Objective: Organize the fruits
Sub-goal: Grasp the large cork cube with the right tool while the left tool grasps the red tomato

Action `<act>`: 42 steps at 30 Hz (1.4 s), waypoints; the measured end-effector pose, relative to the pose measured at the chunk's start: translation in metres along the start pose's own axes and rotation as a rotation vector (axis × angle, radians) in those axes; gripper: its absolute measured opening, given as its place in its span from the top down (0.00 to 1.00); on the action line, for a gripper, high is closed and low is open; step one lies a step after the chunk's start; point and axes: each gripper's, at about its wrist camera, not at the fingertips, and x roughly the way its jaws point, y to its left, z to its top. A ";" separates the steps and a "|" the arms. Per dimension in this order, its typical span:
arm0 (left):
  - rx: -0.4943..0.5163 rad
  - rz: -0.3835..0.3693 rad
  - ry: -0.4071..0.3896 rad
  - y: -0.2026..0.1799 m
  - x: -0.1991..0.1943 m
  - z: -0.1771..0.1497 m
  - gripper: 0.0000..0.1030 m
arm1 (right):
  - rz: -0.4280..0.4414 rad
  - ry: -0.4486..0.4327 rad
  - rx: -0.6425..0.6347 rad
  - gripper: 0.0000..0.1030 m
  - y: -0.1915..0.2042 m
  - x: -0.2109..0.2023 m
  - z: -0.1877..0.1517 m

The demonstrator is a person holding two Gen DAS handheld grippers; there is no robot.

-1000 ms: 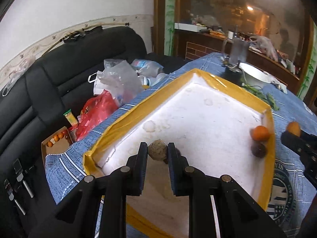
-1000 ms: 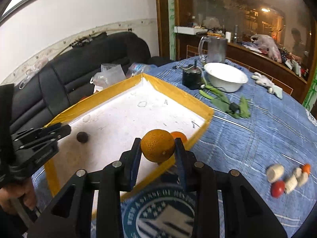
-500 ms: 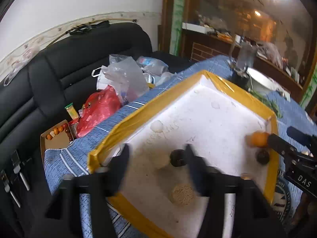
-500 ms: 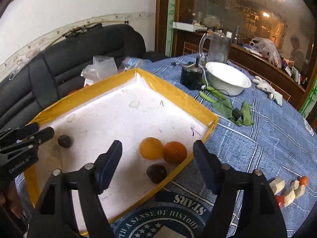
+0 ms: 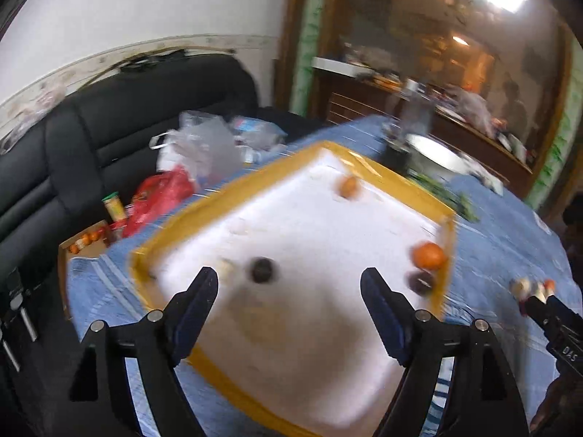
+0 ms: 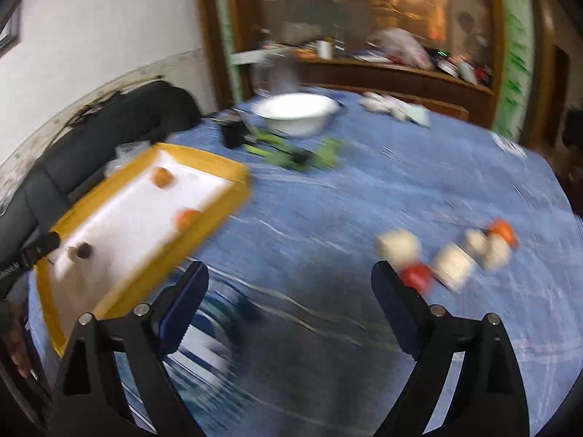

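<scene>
Both grippers hang empty over a blue-clothed surface [image 6: 328, 218], jaws spread wide, as fruit is gathered into a yellow-rimmed white tray [image 5: 449, 240]. The left gripper [image 5: 289, 296] hovers above the tray's near end, angled down at a small dark fruit [image 5: 262, 270] lying on the white floor; an orange [image 5: 429, 255] and a darker fruit [image 5: 421, 281] sit against the tray's right rim, and a paler orange fruit [image 5: 349, 186] lies near the far corner. The right gripper [image 6: 289, 291] points away from the tray toward a loose cluster still out on the cloth — a red fruit [image 6: 417, 276], an orange one [image 6: 503, 230] and several pale pieces [image 6: 399, 244] too blurred to identify. The likely step is a reach for that cluster: the red fruit, nearest the right finger [image 6: 395, 306], looks the easiest pick, and it would pay to centre the open jaws around it and descend squarely so the neighbours touching it are not nudged away. A white bowl [image 6: 297, 113] and green stalks [image 6: 291, 153] lie well beyond. Both views smear with motion — fine detail cannot be told.
</scene>
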 end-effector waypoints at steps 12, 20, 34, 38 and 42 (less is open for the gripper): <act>0.362 -0.182 0.040 -0.136 0.005 -0.036 0.22 | -0.127 0.069 0.196 0.21 -0.129 -0.013 -0.036; 0.480 -0.238 0.063 -0.175 0.008 -0.050 0.22 | -0.119 0.096 0.153 0.37 -0.133 0.020 -0.013; 0.538 -0.335 0.131 -0.227 0.027 -0.057 0.22 | -0.077 0.088 0.111 0.56 -0.133 0.034 -0.003; 0.562 -0.375 0.165 -0.262 0.035 -0.064 0.22 | -0.105 0.035 0.155 0.56 -0.151 0.002 -0.011; 0.557 -0.380 0.166 -0.291 0.044 -0.065 0.24 | -0.131 -0.039 0.230 0.56 -0.175 -0.026 -0.018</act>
